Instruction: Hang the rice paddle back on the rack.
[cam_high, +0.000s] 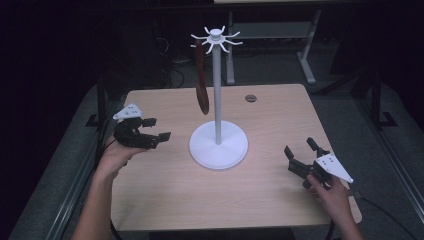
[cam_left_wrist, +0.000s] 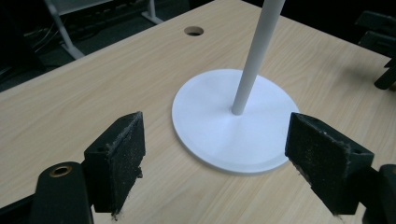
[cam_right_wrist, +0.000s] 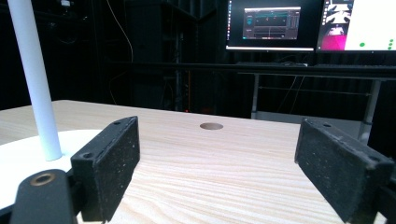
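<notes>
between grippers, white stand (cam_high: 218, 144)

The person's forearms are bare, with no sleeves in sight. Each hand carries a black two-jaw gripper, the left gripper (cam_high: 156, 129) and the right gripper (cam_high: 300, 148), each topped by a grey three-cornered plate dotted with small dark marks and trailing a dark cable. The rectangular jaw pads (cam_left_wrist: 116, 161) are black, speckled and rough, fixed by recessed screws, with a brass-ringed hole at the jaw base.

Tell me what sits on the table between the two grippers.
The white stand sits between the left gripper and the right gripper: its round base on the table, its pole rising, a brown strap hanging from a top hook. The high view shows this.
</notes>
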